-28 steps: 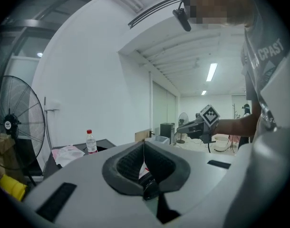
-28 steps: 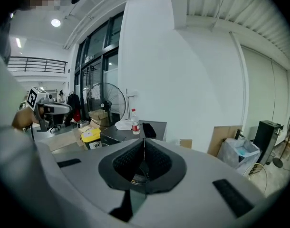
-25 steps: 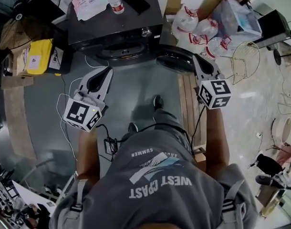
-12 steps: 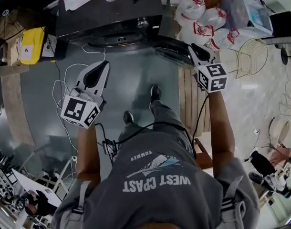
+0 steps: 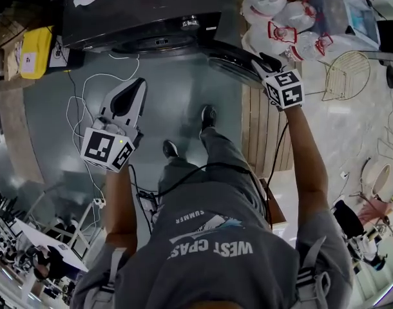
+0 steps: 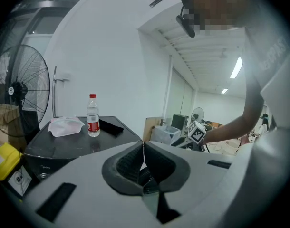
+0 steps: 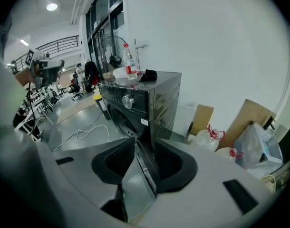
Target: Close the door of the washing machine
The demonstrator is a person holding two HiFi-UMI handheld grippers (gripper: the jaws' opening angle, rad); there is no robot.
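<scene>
We note a grey floor (image 5: 183, 102) underfoot, with a white cable (image 5: 77, 108) at the left and wooden planks (image 5: 258, 127) at the right. The left gripper (image 5: 133, 90) hangs over the floor, jaws pressed together on nothing. Farther right, the right gripper (image 5: 264, 62) has spread jaws that have just been opening, and the rim of the door (image 5: 230, 62) is between them. The door stands open, its length running from the dark washing machine (image 5: 138, 18) at the far side out toward near right.
</scene>
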